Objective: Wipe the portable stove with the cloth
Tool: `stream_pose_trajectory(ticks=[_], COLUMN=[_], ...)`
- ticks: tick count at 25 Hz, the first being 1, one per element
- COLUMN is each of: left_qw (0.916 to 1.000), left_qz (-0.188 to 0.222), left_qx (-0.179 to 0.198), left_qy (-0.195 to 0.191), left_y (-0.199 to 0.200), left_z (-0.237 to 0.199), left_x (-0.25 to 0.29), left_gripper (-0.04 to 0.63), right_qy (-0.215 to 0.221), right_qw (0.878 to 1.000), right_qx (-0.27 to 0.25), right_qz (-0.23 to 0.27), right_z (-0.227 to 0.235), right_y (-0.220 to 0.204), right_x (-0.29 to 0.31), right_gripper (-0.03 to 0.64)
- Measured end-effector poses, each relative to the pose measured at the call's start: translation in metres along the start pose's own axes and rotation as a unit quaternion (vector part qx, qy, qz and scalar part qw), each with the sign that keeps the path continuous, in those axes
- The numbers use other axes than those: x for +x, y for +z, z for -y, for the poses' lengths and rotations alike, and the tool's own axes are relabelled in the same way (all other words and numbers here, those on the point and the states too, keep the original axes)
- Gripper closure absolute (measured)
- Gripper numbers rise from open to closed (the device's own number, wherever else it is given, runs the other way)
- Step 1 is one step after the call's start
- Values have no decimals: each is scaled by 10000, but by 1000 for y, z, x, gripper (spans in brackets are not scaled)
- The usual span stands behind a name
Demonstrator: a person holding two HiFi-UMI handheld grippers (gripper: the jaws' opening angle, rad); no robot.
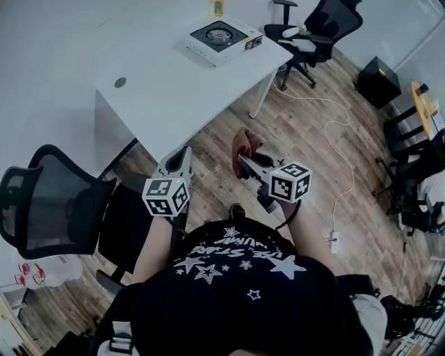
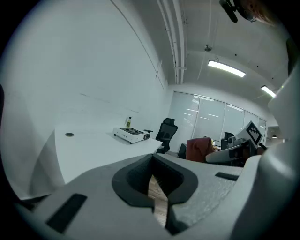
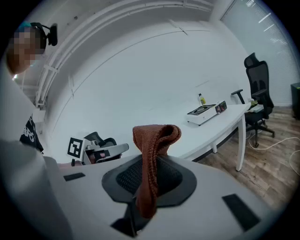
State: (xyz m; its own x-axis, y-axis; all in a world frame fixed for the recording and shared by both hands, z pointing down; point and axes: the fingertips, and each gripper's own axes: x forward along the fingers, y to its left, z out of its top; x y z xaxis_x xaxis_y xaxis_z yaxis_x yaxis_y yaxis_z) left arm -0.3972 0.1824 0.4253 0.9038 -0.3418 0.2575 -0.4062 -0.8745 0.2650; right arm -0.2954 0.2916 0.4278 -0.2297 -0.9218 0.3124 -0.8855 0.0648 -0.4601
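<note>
The portable stove point(image 1: 222, 36), white with a black burner, sits at the far end of the white table point(image 1: 160, 83); it also shows in the left gripper view point(image 2: 131, 134) and the right gripper view point(image 3: 206, 112). My right gripper point(image 1: 247, 162) is held in front of my chest, shut on a rust-brown knitted cloth point(image 1: 245, 147) that sticks up and folds over above the jaws point(image 3: 152, 154). My left gripper point(image 1: 181, 158) hangs beside it, shut with nothing in it point(image 2: 154, 206). Both grippers are well short of the table and the stove.
A black mesh chair point(image 1: 55, 208) stands close at my left. Another office chair point(image 1: 320, 31) is beyond the table's far corner. A small yellow bottle point(image 1: 217, 7) stands behind the stove. A white cable point(image 1: 341, 181) runs across the wooden floor on the right.
</note>
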Motion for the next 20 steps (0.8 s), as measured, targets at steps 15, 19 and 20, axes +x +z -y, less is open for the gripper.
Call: stream_pose_trajectory(ticks=[15, 19, 20], left_qw=[9993, 9988, 9986], left_qz=[-280, -335, -360], left_qx=[-230, -329, -345], left_qy=[-57, -126, -153], left_y=[-30, -41, -44], left_z=[-17, -19, -20], left_x=[-33, -39, -40], left_gripper=[591, 591, 591], right_qy=[-277, -342, -380], right_qw=[9994, 9991, 9990], right_qx=[103, 58, 28], right_qz=[-155, -227, -234], right_z=[-20, -20, -18], right_y=[-37, -47, -47], right_x=[0, 2, 2], right_gripper=[557, 557, 557])
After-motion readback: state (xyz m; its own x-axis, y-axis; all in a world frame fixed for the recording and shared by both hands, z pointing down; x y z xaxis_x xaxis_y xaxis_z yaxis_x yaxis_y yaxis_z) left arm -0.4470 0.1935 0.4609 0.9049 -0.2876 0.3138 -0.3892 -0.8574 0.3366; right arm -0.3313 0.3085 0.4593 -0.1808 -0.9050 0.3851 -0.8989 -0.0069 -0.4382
